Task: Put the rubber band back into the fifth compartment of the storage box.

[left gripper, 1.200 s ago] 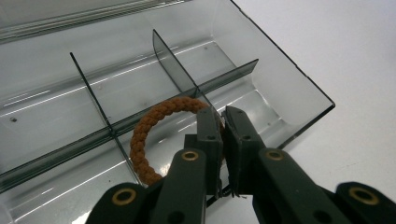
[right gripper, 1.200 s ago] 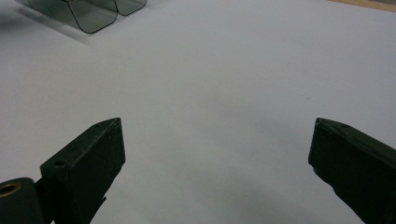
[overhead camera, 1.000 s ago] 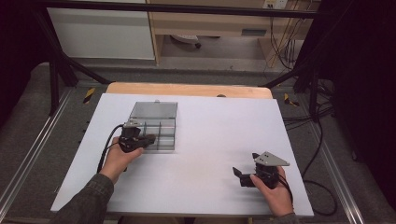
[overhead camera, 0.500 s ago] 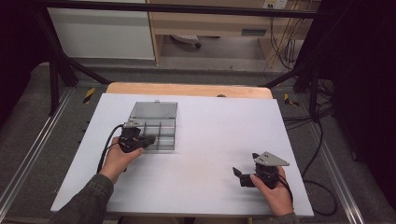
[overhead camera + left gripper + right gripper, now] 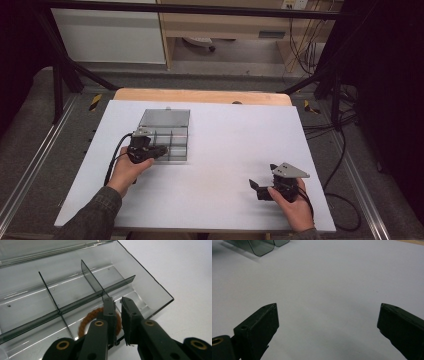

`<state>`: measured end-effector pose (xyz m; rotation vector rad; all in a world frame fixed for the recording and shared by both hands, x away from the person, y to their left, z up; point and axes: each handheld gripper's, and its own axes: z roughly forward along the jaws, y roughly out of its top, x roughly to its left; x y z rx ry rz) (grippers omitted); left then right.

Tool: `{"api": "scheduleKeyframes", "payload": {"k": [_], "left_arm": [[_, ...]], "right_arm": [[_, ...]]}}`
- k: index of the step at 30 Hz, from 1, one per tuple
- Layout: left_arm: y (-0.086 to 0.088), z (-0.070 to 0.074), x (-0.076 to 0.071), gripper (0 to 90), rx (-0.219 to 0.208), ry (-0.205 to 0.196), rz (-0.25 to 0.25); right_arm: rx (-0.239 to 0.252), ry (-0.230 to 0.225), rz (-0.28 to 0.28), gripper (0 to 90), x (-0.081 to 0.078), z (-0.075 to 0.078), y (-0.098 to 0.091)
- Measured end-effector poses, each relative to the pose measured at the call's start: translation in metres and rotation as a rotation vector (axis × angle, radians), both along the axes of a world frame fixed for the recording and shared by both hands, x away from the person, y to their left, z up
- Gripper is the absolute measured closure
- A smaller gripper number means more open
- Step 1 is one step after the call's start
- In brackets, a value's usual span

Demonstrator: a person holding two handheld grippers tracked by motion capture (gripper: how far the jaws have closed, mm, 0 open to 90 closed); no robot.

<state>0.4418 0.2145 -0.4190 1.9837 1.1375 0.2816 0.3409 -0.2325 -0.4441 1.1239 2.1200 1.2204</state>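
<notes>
White tabletop [image 5: 225,150] carrying everything; kept bare across the middle and right, probably to leave both hands room to work.

Clear smoky organiser box [image 5: 167,135] set toward the left side, nearer the far edge than the front edge. Lid [image 5: 50,247] thrown back toward the far edge so that the compartments stay reachable from above. Seen close in the left gripper view [image 5: 150,282]: split by one long partition and two cross partitions. Part of the near row hidden behind the jaws, so no firm compartment count.

Left gripper [image 5: 162,150] brought in at the box's near left corner, tips [image 5: 116,300] dipping over the near wall into a front compartment. Jaws almost together, only a thin slit between them and nothing visibly pinched there. Looks like work on the ring just below them, either a release or a pick-up. Cannot tell which.

Right gripper [image 5: 262,176] parked near the front edge toward the right corner, well apart from the box. Jaws spread wide [image 5: 328,312] over bare surface, holding nothing. Seemingly waiting out of the way.

Brown braided rope ring [image 5: 91,316] lying flat on the floor of a near-row compartment, right under and partly behind the left gripper's tips, close to the box's near wall.

Counts: one box, one lid, three partitions, two grippers, one ring.
</notes>
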Motion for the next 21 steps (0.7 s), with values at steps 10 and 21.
{"api": "scheduleKeyframes", "payload": {"k": [10,21], "left_arm": [[0.0005,0.0002,0.0008,75.5,-0.002,-0.011,0.016],[-0.005,0.0033,-0.0013,59.1,0.011,-0.072,0.008]], "right_arm": [[-0.002,0.001,0.0,4.1,0.0001,-0.0003,0.0002],[-0.001,0.0,0.002,4.0,0.0,-0.0002,0.0004]]}}
